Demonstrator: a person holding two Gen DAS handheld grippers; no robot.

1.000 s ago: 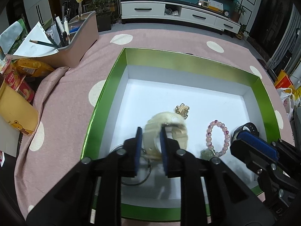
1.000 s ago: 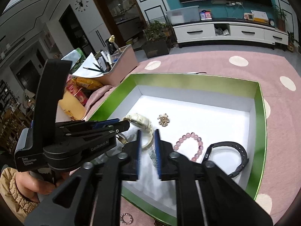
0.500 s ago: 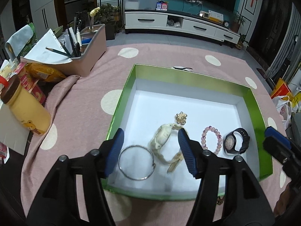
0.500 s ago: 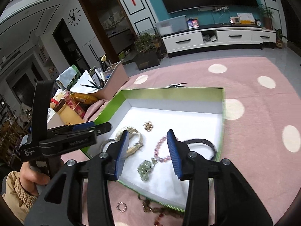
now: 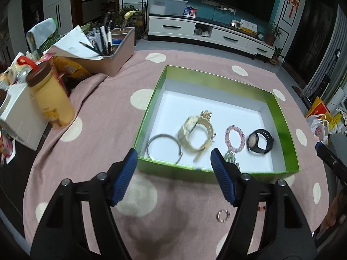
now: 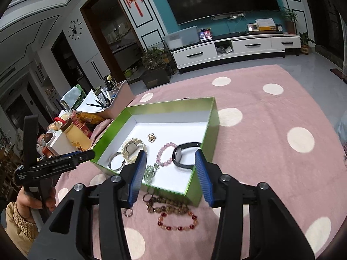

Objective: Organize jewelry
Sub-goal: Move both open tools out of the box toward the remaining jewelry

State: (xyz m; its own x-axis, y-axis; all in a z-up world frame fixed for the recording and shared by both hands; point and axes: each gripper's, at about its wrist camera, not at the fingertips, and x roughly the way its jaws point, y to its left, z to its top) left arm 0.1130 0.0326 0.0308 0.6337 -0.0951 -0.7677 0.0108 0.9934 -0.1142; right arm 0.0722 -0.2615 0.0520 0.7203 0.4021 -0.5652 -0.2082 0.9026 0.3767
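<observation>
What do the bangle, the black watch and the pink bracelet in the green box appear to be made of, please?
The bangle looks like polished silver-toned metal: thin, grey, glinting. The black watch seems to have a matte rubber or plastic strap, though that is uncertain. The pink bracelet appears to be translucent glossy beads, stone or glass.

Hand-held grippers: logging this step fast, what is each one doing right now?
Left hand-held gripper: jaws opening, nothing between them, holding nothing.
Right hand-held gripper: jaws opening, nothing gripped, holding nothing.
</observation>
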